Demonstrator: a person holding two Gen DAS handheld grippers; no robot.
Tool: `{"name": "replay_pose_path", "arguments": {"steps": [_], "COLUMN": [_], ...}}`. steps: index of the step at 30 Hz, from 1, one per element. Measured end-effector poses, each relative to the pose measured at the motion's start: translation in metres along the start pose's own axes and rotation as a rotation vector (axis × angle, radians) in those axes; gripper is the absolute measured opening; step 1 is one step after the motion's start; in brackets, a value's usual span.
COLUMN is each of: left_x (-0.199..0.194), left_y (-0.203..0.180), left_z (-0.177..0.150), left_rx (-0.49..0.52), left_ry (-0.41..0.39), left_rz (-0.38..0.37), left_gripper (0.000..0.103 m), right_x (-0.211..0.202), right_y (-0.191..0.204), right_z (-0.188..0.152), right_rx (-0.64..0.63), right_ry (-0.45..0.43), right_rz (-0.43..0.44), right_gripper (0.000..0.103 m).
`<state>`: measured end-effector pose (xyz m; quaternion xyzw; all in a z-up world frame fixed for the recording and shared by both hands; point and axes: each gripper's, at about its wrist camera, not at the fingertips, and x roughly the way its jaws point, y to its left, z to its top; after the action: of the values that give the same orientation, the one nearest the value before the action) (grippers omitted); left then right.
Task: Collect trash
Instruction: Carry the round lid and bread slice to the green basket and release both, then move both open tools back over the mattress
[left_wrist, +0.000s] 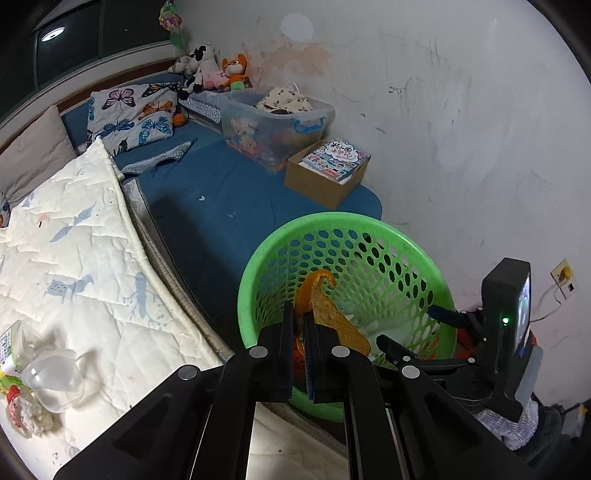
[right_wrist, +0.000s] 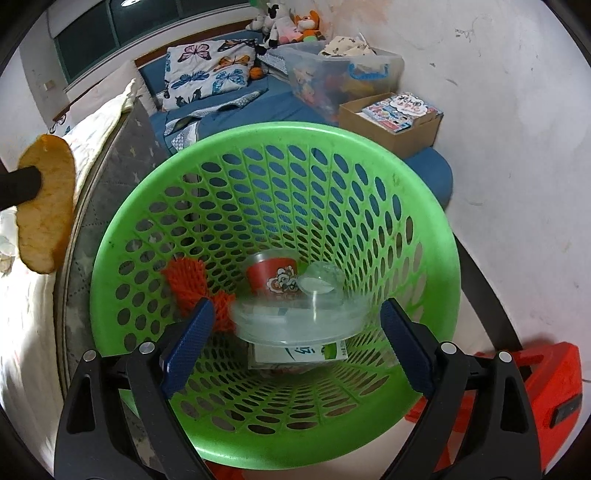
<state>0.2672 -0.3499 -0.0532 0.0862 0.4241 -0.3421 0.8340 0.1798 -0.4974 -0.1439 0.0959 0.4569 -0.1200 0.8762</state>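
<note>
left gripper (left_wrist: 300, 325) fingers clamped on curled orange fruit peel (left_wrist: 332, 317), pithy yellow inside, above green perforated plastic basket (left_wrist: 258, 258) | right gripper (right_wrist: 295, 332) fingers spread wide, nothing pinched, over basket

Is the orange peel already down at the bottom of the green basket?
No, the orange peel is still pinched in the left tongs, up beside the green basket, not inside it.

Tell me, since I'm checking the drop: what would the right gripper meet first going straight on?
Probably the clear lid lying in the green basket; the right gripper points into it with open jaws, though depth is unclear.
</note>
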Motion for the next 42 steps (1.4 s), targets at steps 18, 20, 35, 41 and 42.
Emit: {"name": "replay_pose_path", "arguments": {"steps": [18, 20, 35, 41, 42], "left_x": [0.03, 0.031, -0.016, -0.062, -0.071], "left_y": [-0.011, -0.01, 0.002, 0.026, 0.032], "left_z": [0.007, 0.005, -0.008, -0.024, -0.03], "left_rx": [0.023, 0.018, 0.021, -0.016, -0.021], "left_ry": [0.064, 0.076, -0.006, -0.078, -0.091], "left_rz": [-0.002, -0.012, -0.014, 0.018, 0.03], "left_gripper": [0.005, 0.006, 0.039, 0.045, 0.045], "right_x": [-0.038, -0.042, -0.07, -0.084, -0.086], "right_y": [-0.004, -0.003, 0.011, 0.03, 0.035], "right_z": [-0.001, -0.001, -0.003, -0.001, -0.001], "right_rx": [0.027, 0.029, 0.017, -0.008, -0.015], "right_ry": [-0.081, -0.089, -0.138, -0.16, -0.163], "right_rz": [0.026, 0.03, 0.038, 0.065, 0.072], "right_gripper": [0.09, 0.09, 0.09, 0.09, 0.09]}}
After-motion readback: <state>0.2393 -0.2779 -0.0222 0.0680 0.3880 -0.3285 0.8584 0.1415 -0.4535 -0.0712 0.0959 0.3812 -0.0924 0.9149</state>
